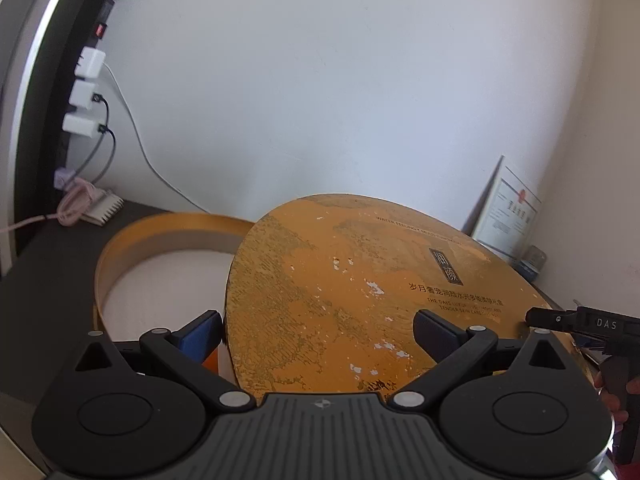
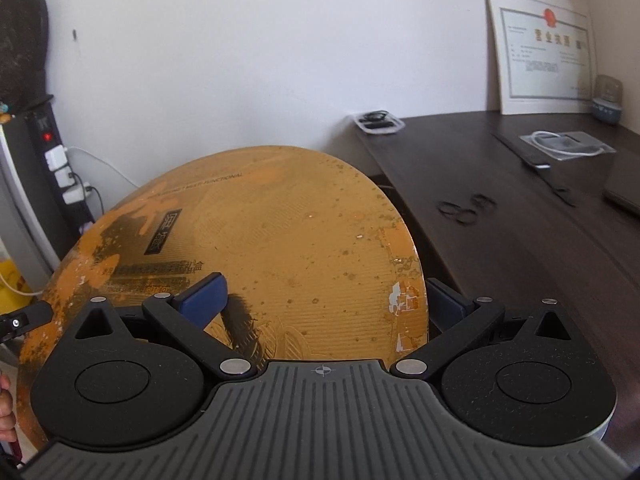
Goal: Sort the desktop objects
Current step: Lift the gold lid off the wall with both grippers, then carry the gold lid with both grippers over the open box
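Gripping the round orange lid (image 1: 360, 292) at opposite rims, the left tool (image 1: 320, 336) and right tool (image 2: 324, 304) each straddle its edge. The lid looks stiff, light and broad. Its open box (image 1: 168, 236) sits just behind it.

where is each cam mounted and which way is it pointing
Left wrist: sits on the left gripper, looks forward across the round orange lid to the open box base and wall; the right gripper's tip shows at right.
Right wrist: sits on the right gripper, looks across the lid to the dark desk and framed certificate; a bit of hand shows at left.
Shared: lid, certificate, power strip.
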Action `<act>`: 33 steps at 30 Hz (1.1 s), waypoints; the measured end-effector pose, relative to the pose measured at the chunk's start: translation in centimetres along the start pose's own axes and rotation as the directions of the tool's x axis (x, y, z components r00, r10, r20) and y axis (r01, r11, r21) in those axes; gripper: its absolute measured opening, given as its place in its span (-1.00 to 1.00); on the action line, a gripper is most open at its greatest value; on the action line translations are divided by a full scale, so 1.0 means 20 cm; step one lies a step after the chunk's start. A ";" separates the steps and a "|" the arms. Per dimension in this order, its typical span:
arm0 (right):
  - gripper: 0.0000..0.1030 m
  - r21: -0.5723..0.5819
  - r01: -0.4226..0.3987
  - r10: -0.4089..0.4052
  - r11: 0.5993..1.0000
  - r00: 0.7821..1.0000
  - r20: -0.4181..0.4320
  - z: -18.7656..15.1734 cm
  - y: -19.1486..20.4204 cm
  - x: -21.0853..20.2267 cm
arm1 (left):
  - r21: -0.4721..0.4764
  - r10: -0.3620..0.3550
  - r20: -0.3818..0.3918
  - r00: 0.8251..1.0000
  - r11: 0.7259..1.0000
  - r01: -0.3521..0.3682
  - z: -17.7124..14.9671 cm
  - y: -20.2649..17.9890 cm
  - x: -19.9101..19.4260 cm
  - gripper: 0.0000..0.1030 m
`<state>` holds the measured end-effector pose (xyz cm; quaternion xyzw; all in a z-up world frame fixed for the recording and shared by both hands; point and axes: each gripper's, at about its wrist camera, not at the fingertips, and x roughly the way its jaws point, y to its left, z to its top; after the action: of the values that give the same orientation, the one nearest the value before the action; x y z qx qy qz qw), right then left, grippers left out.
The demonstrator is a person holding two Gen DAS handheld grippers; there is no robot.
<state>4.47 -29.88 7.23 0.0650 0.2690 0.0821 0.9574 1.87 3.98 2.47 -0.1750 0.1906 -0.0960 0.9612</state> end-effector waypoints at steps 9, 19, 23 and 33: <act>0.98 -0.001 -0.151 0.151 0.989 0.989 0.011 0.21 0.18 0.39 | 0.043 0.113 0.073 0.991 0.992 -0.116 0.23 0.18 0.03 0.94; 0.98 0.024 -0.247 0.247 0.969 0.968 -0.049 0.31 0.36 0.79 | 0.027 0.210 0.090 0.973 0.977 -0.214 0.35 0.37 0.12 0.94; 0.98 0.031 -0.253 0.255 0.967 0.964 -0.070 0.30 0.37 0.87 | 0.014 0.224 0.080 0.971 0.974 -0.225 0.34 0.41 0.16 0.94; 0.98 0.012 -0.234 0.234 0.972 0.967 -0.101 0.26 0.37 0.98 | 0.001 0.249 0.028 0.968 0.969 -0.249 0.27 0.48 0.27 0.94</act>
<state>22.82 -19.32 2.86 0.0919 0.3079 0.1976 0.9261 10.00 13.15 1.78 -0.1488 0.1975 0.0272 0.9686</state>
